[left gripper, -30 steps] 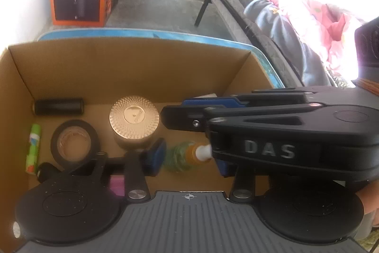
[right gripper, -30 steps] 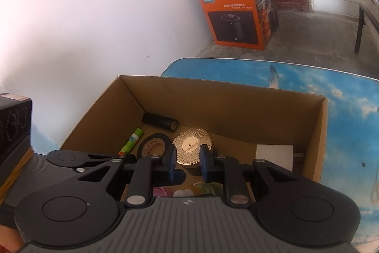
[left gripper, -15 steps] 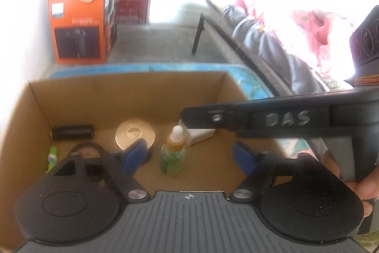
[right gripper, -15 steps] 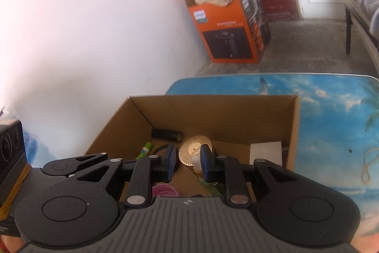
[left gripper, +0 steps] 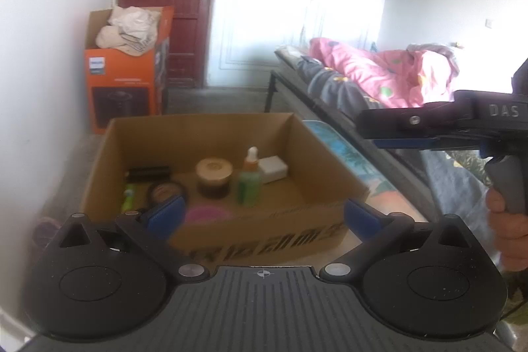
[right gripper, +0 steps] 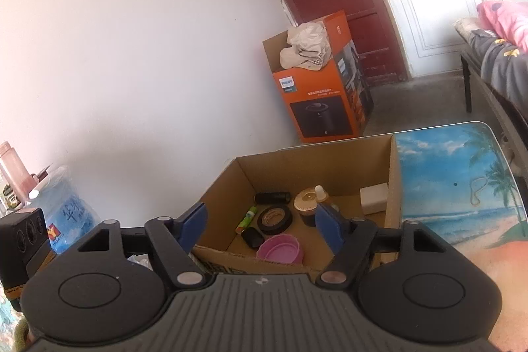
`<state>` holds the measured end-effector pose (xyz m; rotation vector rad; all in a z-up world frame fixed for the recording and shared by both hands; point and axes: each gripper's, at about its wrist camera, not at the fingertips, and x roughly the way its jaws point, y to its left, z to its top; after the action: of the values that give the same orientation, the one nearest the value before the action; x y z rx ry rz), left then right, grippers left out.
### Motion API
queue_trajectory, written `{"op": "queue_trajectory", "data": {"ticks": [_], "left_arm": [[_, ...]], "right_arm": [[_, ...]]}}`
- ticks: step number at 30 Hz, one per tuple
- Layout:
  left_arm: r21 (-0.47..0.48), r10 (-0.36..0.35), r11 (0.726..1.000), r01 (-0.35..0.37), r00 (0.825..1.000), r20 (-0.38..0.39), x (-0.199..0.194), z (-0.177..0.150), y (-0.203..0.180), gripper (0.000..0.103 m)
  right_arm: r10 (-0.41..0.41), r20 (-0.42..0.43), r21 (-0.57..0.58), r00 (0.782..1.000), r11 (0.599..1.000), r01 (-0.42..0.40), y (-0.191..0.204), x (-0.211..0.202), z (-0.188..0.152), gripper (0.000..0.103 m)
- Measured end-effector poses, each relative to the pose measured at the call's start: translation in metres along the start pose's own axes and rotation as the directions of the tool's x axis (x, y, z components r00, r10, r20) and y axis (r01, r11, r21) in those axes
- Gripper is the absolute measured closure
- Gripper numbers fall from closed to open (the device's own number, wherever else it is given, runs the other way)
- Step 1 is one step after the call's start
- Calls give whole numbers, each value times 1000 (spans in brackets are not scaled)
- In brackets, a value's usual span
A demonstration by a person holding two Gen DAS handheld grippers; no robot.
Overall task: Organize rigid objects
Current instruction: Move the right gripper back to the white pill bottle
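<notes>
An open cardboard box (left gripper: 204,134) stands on the table. Upright inside it is a green dropper bottle (left gripper: 249,183), between a gold-lidded jar (left gripper: 214,175) and a white block (left gripper: 272,169). A black cylinder (left gripper: 148,172), a tape roll (left gripper: 165,191), a green tube (left gripper: 129,200) and a pink dish (right gripper: 280,249) also lie in the box. My left gripper (left gripper: 263,216) hangs before the box's near wall, its jaws opening with nothing between them. My right gripper (right gripper: 261,226) is also back from the box, jaws opening and empty. Its fingers (left gripper: 396,119) reach in from the right.
The table top (right gripper: 455,187) has a beach print to the right of the box. An orange carton (left gripper: 125,91) stands on the floor by the red door. A bed with a pink blanket (left gripper: 379,71) is at the right. A blue water jug (right gripper: 66,207) sits at the left.
Both grippers have drawn back and up out of the box, and their jaws have spread wide. The dropper bottle, earlier lying between the fingers, now stands free in the box.
</notes>
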<state>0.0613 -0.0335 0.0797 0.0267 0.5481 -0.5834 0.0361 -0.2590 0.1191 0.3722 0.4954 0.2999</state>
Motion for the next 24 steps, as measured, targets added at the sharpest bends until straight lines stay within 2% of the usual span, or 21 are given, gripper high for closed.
{"op": "queue_trajectory", "data": {"ticks": [2, 3, 4, 7, 12, 18, 24], "left_arm": [[12, 28, 1000, -28, 1000, 14, -12, -9, 5, 0], [20, 47, 999, -47, 999, 25, -19, -13, 9, 0], [26, 65, 998, -65, 997, 33, -25, -17, 12, 0], [24, 125, 992, -126, 991, 42, -34, -30, 25, 0], [-8, 229, 974, -229, 973, 9, -24, -52, 48, 0], [-14, 290, 957, -291, 957, -15, 0, -69, 64, 0], [10, 306, 952, -307, 952, 13, 18, -76, 69, 1]], "right_arm": [[-3, -1, -20, 1000, 1000, 3, 13, -2, -7, 15], [1, -2, -27, 1000, 1000, -1, 18, -2, -11, 5], [13, -8, -36, 1000, 999, -13, 24, 0, -15, 0], [53, -19, -47, 998, 997, -54, 41, 8, -27, 0], [73, -101, -55, 992, 995, -79, 65, 47, -46, 0], [58, -170, -106, 984, 991, -77, 90, 90, -65, 1], [54, -211, -124, 976, 989, -82, 106, 123, -73, 5]]}}
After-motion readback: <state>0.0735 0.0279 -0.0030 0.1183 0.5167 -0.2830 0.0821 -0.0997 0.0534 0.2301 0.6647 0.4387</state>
